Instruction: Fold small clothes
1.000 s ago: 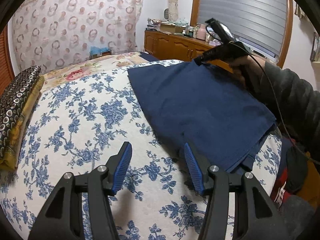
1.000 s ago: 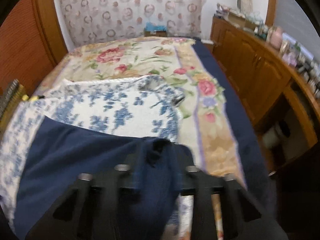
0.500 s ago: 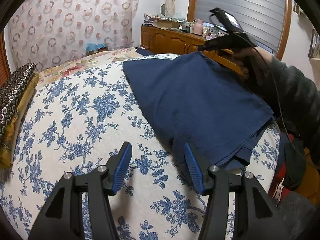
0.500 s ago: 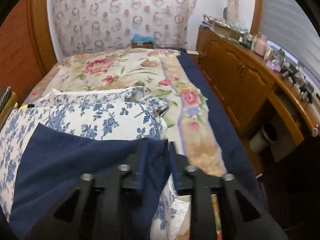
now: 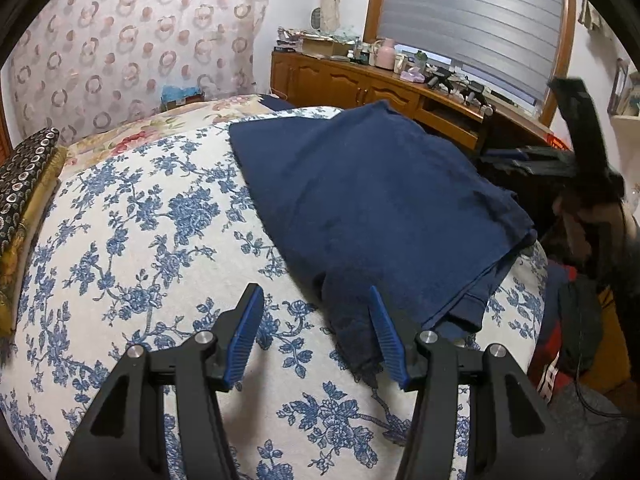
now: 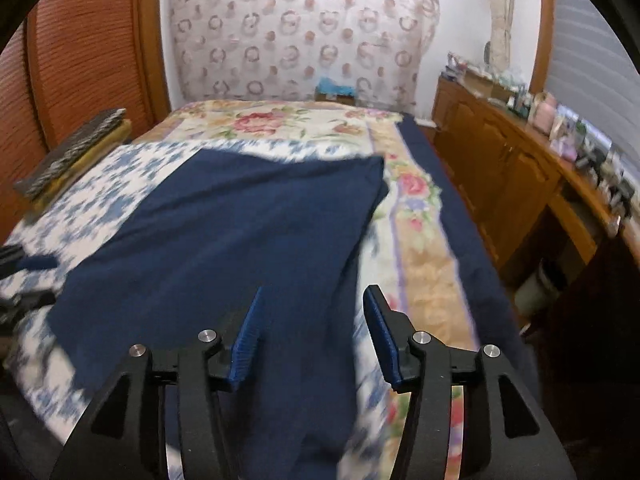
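A navy blue garment (image 5: 372,196) lies folded on the blue-flowered white cover (image 5: 140,240) of the bed. My left gripper (image 5: 315,290) is open just above the cover at the garment's near corner, its right pad over the dark hem and gripping nothing. My right gripper (image 6: 315,291) hovers over the garment (image 6: 240,232); its jaws are opening and no cloth is pinched between the pads. In the left wrist view the right gripper (image 5: 492,157) is off the garment's right edge, held by a hand (image 5: 580,216). The left gripper (image 6: 28,280) shows at the left edge of the right wrist view.
A folded dark and gold patterned cloth (image 5: 24,184) lies at the bed's left edge. A rose-patterned bedspread (image 6: 280,124) covers the far bed. A cluttered wooden sideboard (image 5: 360,84) runs along the right wall under the blinds. Red and black fabric (image 5: 552,360) hangs beside the bed.
My right gripper let go of the garment's far corner, opened, and pulled back to the right off the cloth. The garment now lies flat. My left gripper stayed put.
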Tool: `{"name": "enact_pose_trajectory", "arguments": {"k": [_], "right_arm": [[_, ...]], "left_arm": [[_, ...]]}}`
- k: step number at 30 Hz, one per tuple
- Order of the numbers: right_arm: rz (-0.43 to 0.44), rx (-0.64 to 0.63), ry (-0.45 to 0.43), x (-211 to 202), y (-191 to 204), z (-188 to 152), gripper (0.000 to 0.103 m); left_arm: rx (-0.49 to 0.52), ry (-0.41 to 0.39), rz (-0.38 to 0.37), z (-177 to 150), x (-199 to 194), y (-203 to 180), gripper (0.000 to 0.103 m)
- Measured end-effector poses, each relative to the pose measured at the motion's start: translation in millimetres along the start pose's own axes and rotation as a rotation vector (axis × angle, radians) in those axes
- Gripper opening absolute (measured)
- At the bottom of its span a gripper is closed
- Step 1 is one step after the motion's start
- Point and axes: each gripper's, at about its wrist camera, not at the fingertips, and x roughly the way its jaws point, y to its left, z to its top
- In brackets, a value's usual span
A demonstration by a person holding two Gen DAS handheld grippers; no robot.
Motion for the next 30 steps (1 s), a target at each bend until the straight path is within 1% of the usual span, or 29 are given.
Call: {"name": "enact_pose_trajectory", "arguments": {"k": [3, 5, 6, 10, 15, 19, 25, 30], "right_arm": [[0.000, -0.006, 0.033, -5, 9, -21, 0.053], [-0.008, -0.017, 0.093, 0, 12, -31, 0.053], [-0.011, -0.014, 0.105, 1, 14, -37, 0.053], [-0.001, 0.043, 0.121, -3, 4, -51, 0.053], [0.012, 0.044, 0.141, -6, 3, -61, 0.053], [0.037, 0.073, 0.144, -9, -3, -66, 0.053], [0.052, 0.081, 0.144, -11, -5, -69, 0.053], [0.075, 0.078, 0.146, -12, -5, -71, 0.054]], "left_arm": [[-0.003, 0.027, 0.001, -1, 4, 0, 0.054], [-0.004, 0.053, -0.007, -2, 9, 0, 0.054], [-0.004, 0.059, -0.011, -3, 10, 0, 0.054], [0.004, 0.081, -0.019, -6, 12, -1, 0.054], [-0.004, 0.086, -0.034, -9, 11, -1, 0.054], [-0.020, 0.089, -0.080, -12, 8, 0, 0.054], [-0.016, 0.065, -0.094, -10, 1, -4, 0.054], [0.010, 0.093, -0.098, -12, 9, -12, 0.054]]}}
